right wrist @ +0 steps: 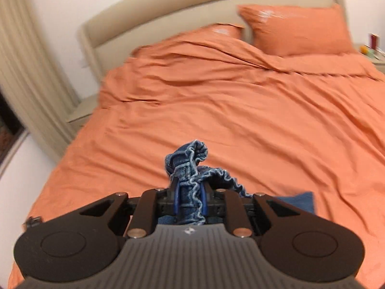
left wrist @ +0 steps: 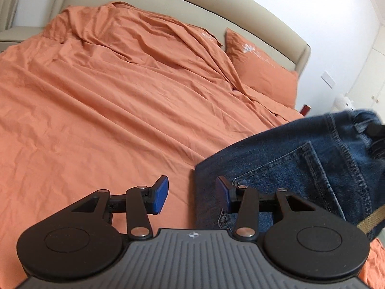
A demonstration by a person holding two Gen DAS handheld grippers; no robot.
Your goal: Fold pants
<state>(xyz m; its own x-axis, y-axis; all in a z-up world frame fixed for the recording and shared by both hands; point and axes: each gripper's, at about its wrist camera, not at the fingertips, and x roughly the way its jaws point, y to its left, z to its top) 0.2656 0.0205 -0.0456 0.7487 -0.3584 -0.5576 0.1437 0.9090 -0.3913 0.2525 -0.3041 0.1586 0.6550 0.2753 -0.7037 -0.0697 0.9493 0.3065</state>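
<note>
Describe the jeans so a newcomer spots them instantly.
Start at the bed covered in orange bedding. The jeans lie near its right front edge, one bunched end pinched in the right gripper. They are the only dark blue denim, with a stitched back pocket.

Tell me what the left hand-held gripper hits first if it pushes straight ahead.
Probably the orange duvet. The left hand-held gripper is open and angled down at the bed, with the jeans' edge just right of its line; depth is unclear.

No readable text — only small round emblem on claw housing point(left wrist: 191, 235).
</note>
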